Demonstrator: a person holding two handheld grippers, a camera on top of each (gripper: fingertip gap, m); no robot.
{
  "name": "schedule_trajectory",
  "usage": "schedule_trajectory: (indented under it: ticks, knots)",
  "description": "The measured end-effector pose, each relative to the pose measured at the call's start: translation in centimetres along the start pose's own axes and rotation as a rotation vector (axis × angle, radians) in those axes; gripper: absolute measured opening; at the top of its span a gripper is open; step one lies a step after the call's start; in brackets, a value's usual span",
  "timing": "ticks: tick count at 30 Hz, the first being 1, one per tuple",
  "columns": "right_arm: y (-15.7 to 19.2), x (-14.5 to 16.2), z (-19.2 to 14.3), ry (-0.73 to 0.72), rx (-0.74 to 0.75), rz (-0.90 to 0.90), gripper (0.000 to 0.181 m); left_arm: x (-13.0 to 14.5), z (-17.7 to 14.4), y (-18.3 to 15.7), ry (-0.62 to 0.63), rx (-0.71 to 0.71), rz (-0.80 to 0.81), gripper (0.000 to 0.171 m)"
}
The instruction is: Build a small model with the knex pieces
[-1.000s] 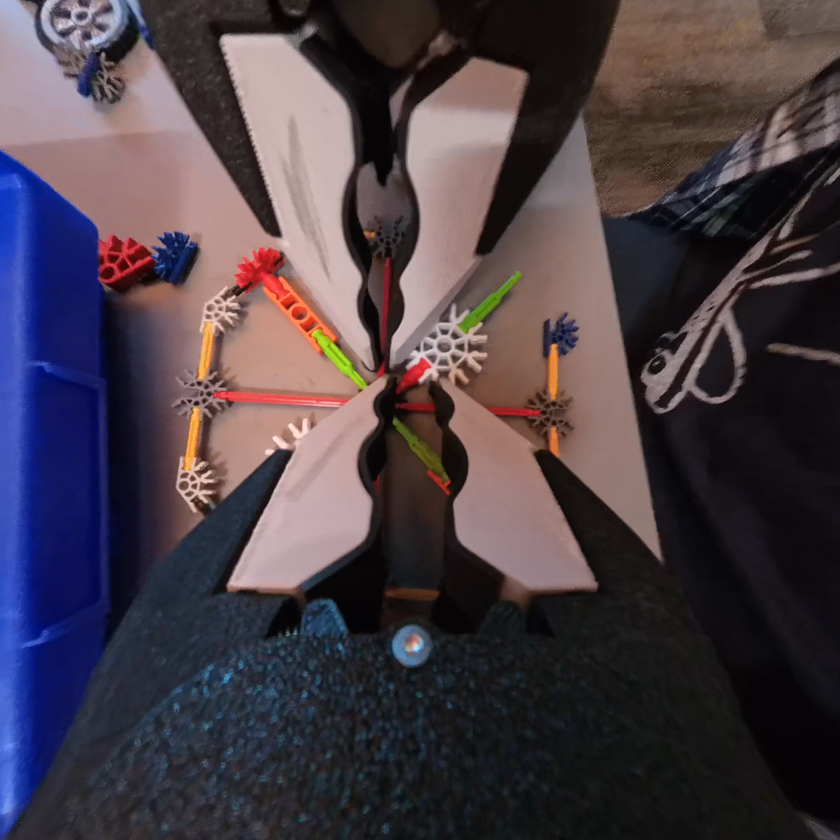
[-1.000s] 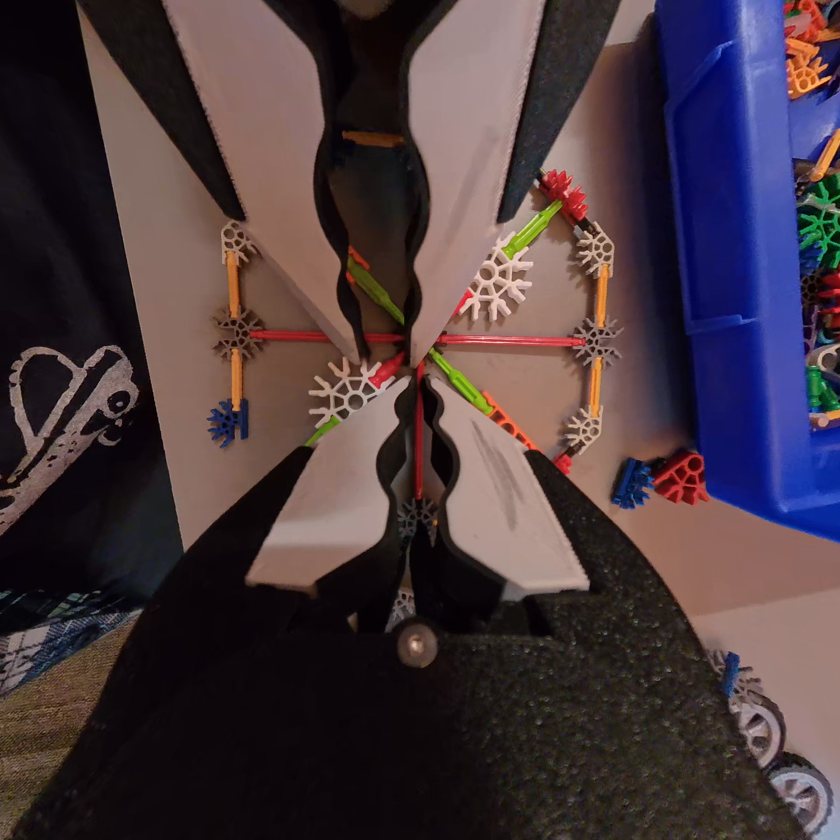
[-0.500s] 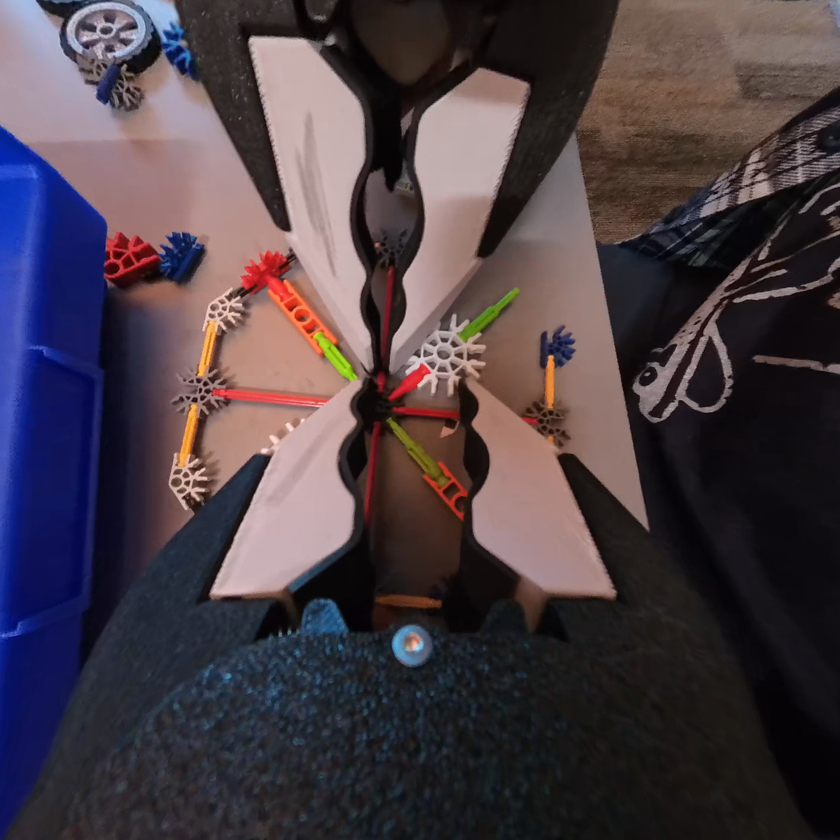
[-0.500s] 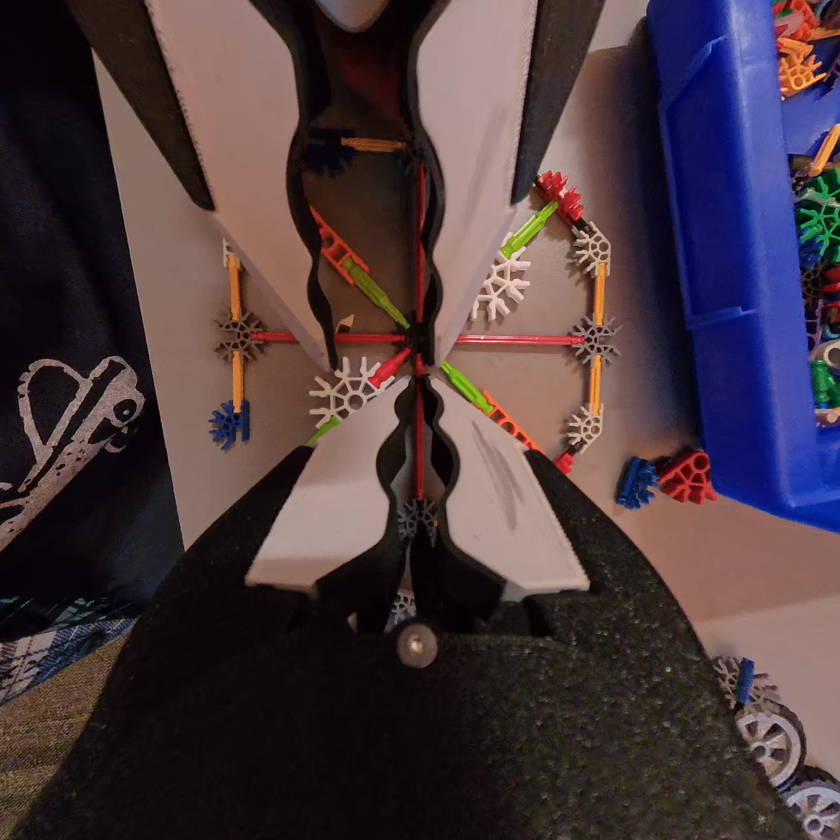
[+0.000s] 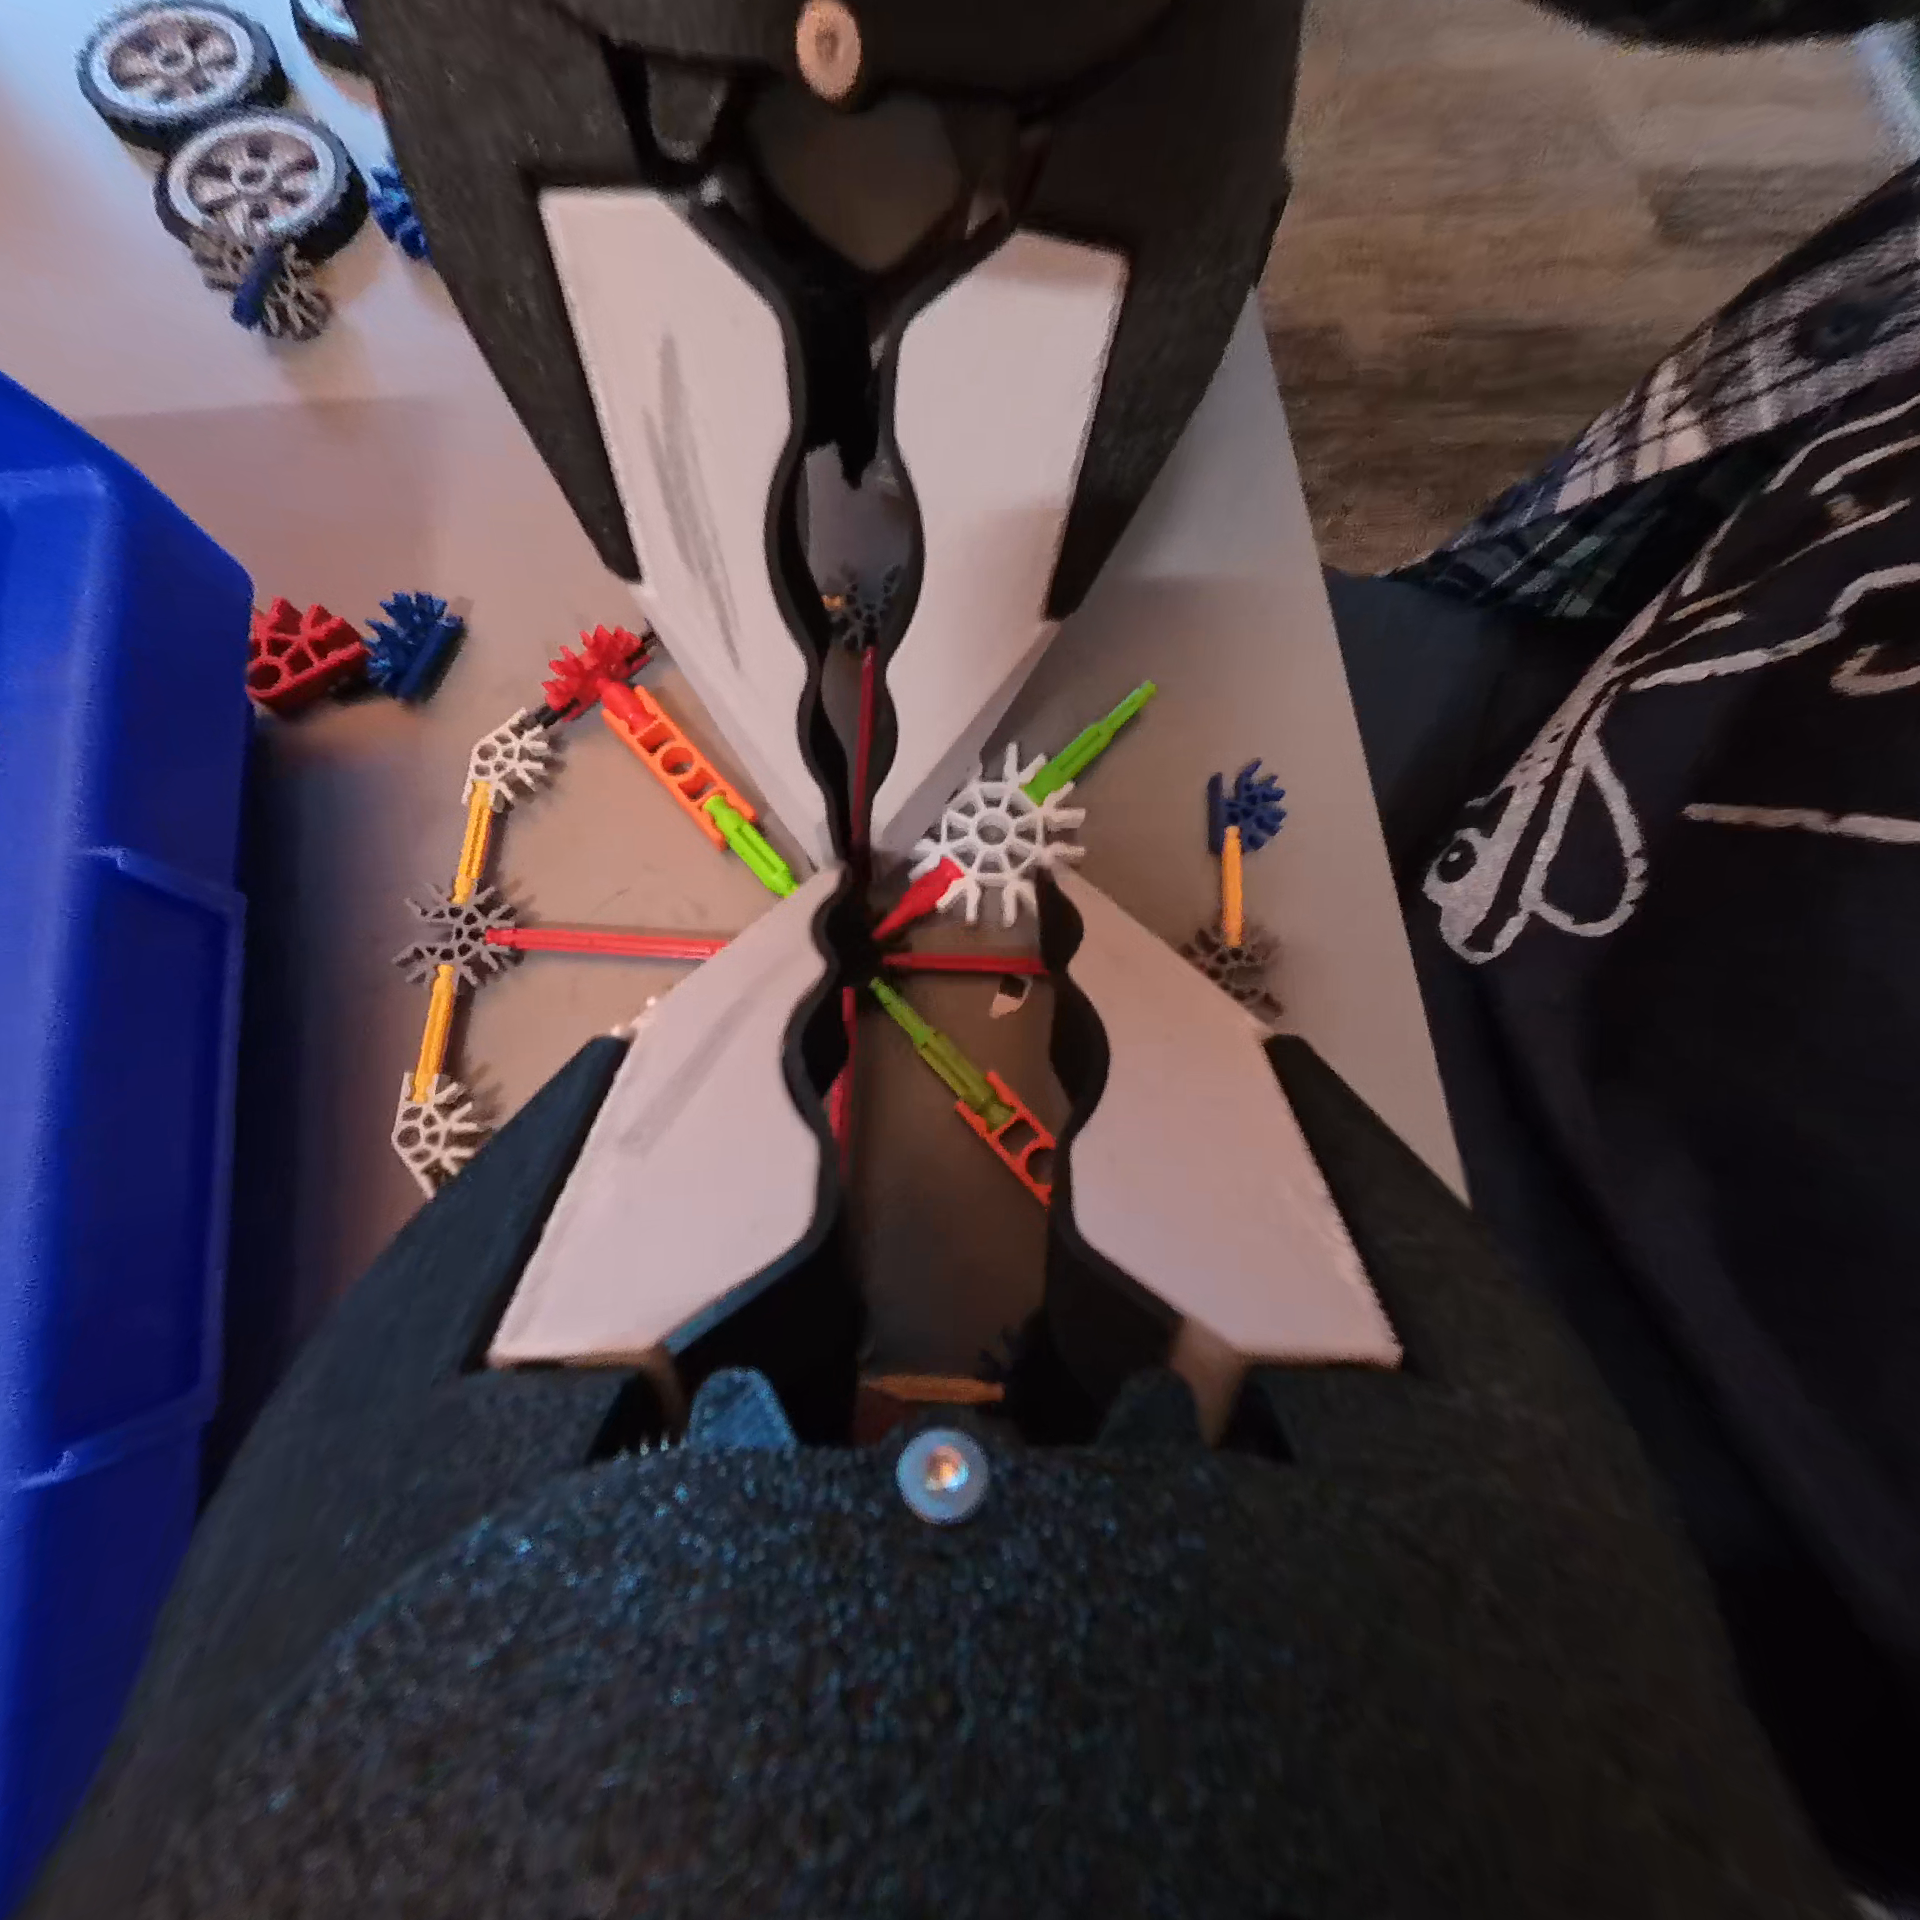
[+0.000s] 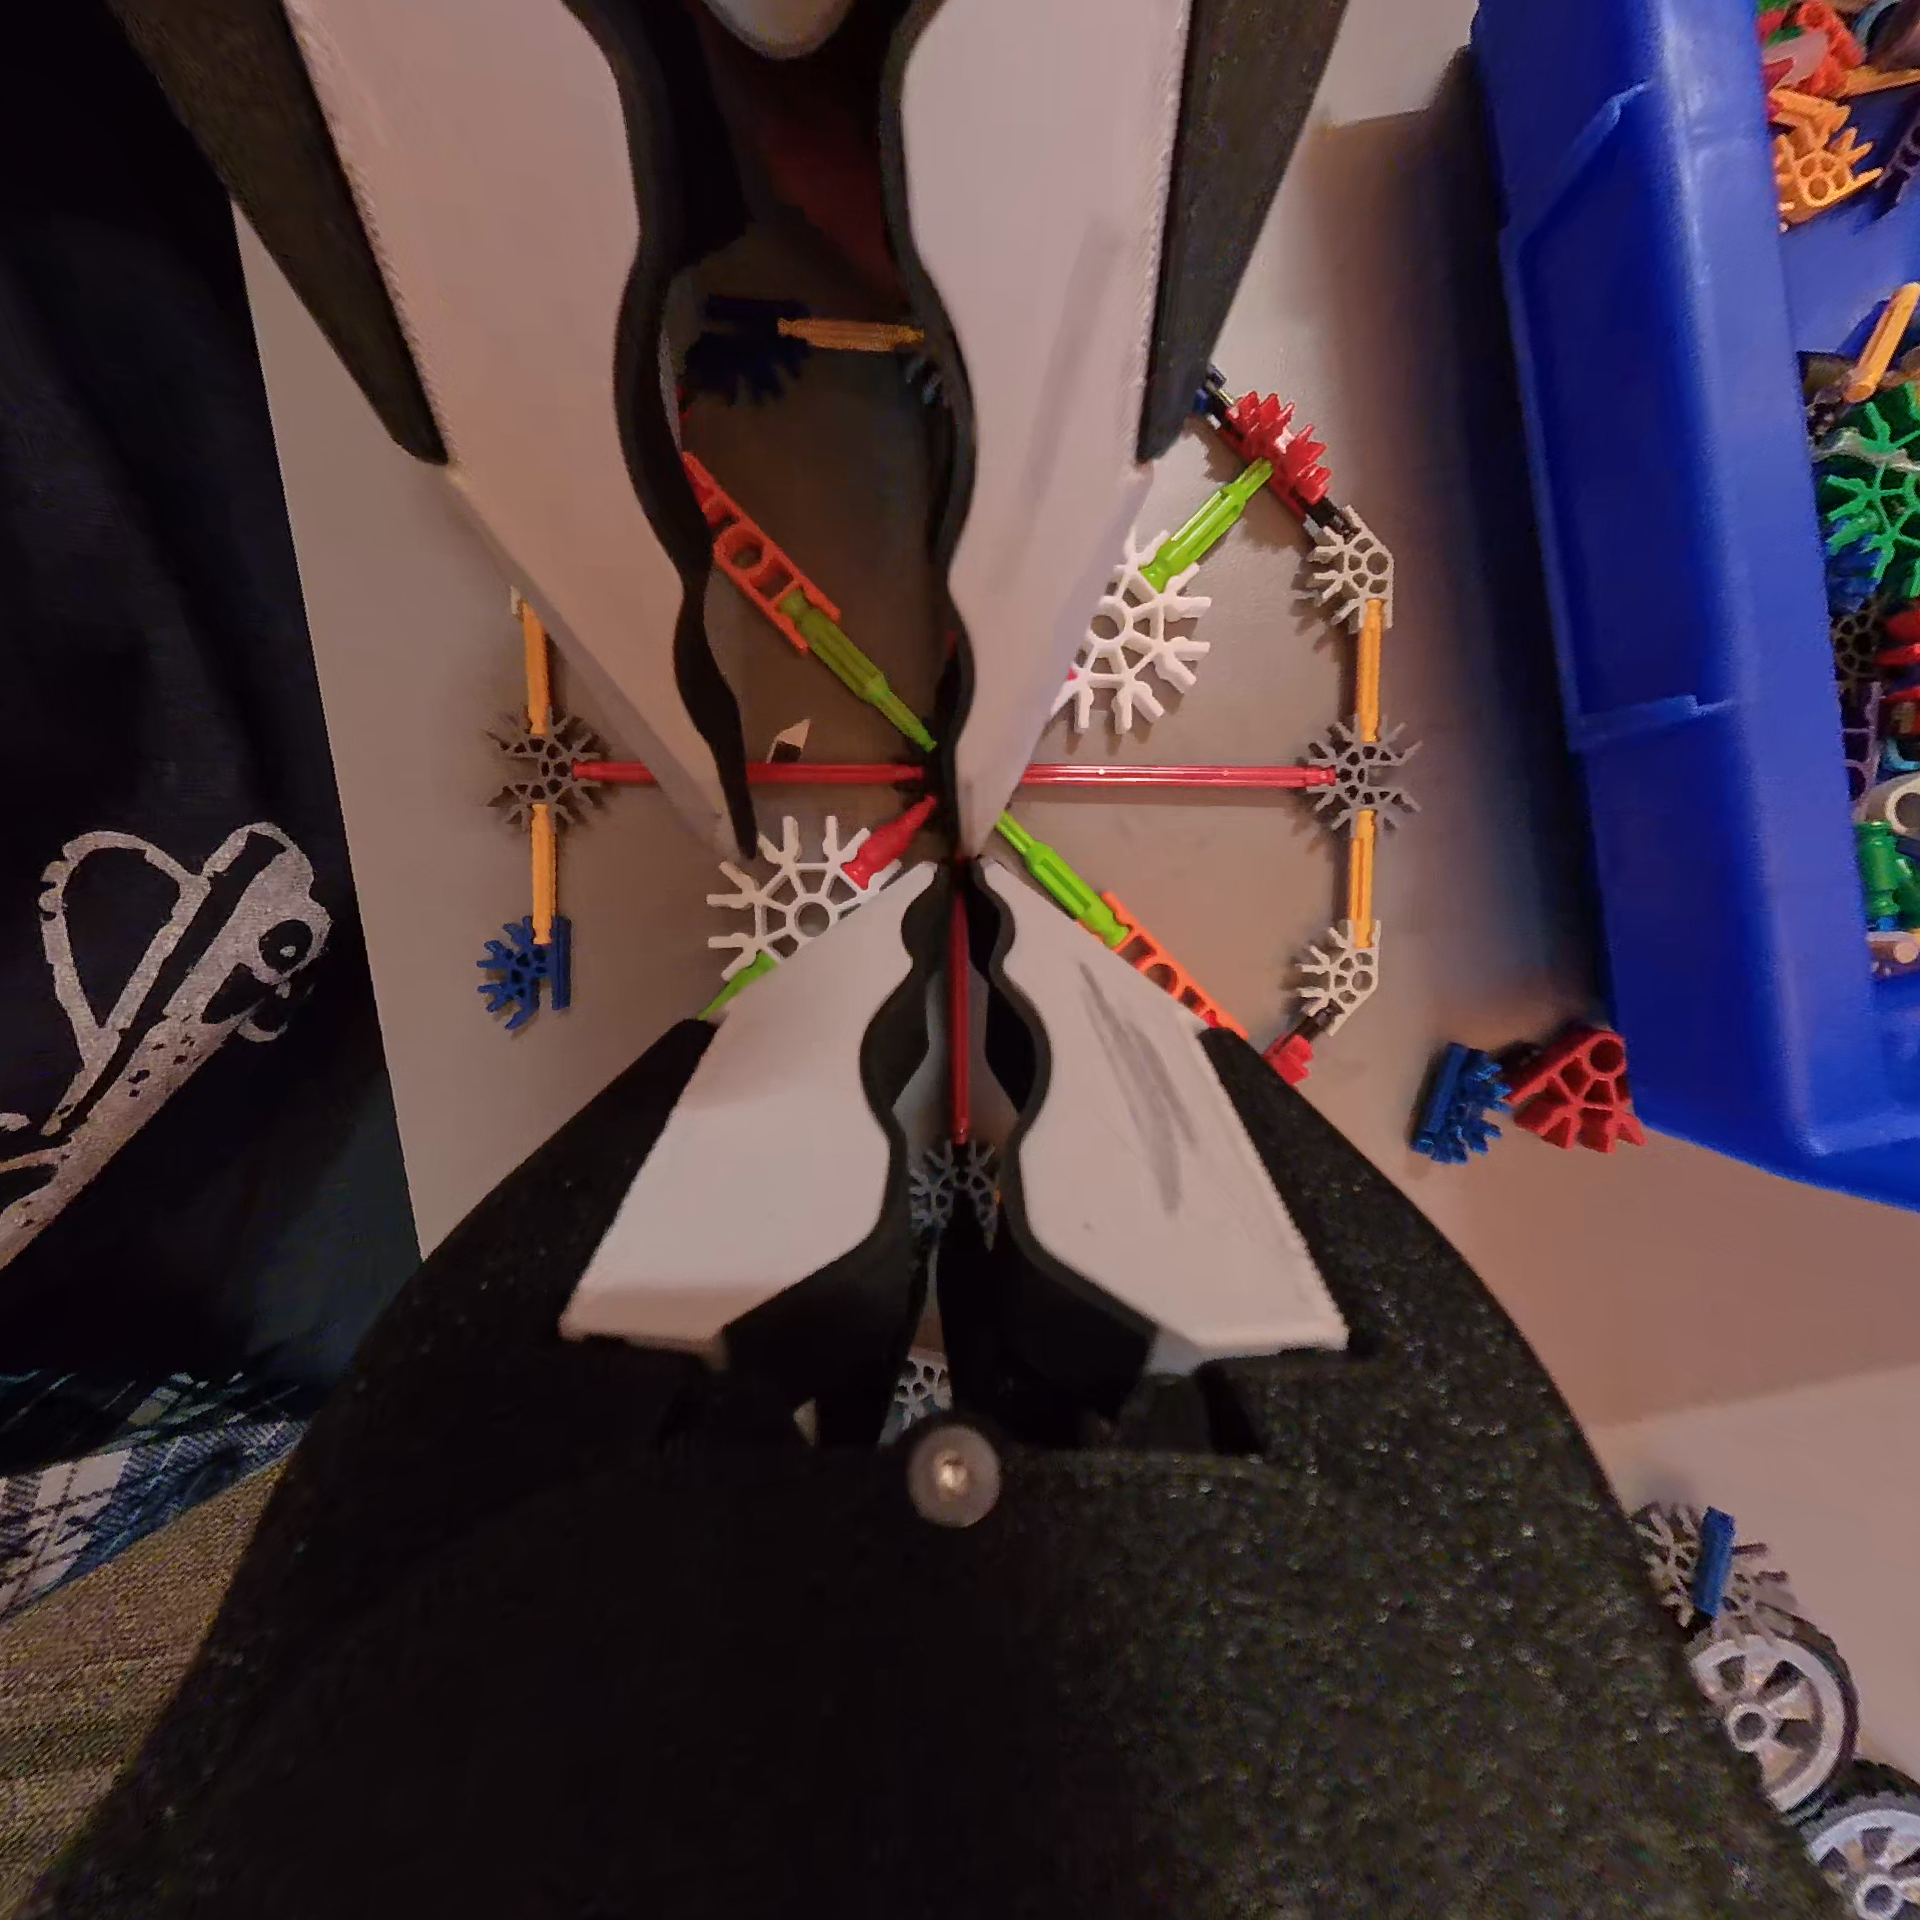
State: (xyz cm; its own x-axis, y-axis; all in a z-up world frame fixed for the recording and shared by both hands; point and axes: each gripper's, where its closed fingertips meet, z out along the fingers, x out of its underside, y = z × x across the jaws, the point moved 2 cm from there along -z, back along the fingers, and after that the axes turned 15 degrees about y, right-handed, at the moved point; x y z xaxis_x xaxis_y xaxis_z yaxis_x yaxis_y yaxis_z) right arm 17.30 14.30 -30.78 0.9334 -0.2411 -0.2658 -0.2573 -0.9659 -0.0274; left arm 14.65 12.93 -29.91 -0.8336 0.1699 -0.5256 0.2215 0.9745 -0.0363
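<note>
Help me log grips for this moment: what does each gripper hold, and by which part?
The right gripper is shut on the red rod of the toy wheel, near its hub. The left gripper is open and holds nothing.

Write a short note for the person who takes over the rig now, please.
Left gripper: jaws open, astride the hub of the build.
Right gripper: jaws shut on a red rod, tips at the hub.
The build lies flat on the table beside the blue bin.
A loose red connector, a blue connector and wheels lie near.
</note>
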Motion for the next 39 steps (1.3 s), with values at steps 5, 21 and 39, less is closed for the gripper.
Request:
schedule_trajectory:
  ticks: [5,21,39]
  knots:
    - [0.01,0.01,0.01,-0.002,0.001,0.001,0.002,0.3,0.34,-0.05,0.02,-0.016,0.024,0.032]
    - [0.01,0.02,0.02,-0.006,0.001,0.002,0.002,0.4,0.16,-0.15,-0.024,0.02,-0.017,0.036]
    - [0.01,0.02,0.04,-0.013,0.006,0.003,0.002,0.57,0.29,0.05,-0.008,0.005,-0.014,0.036]
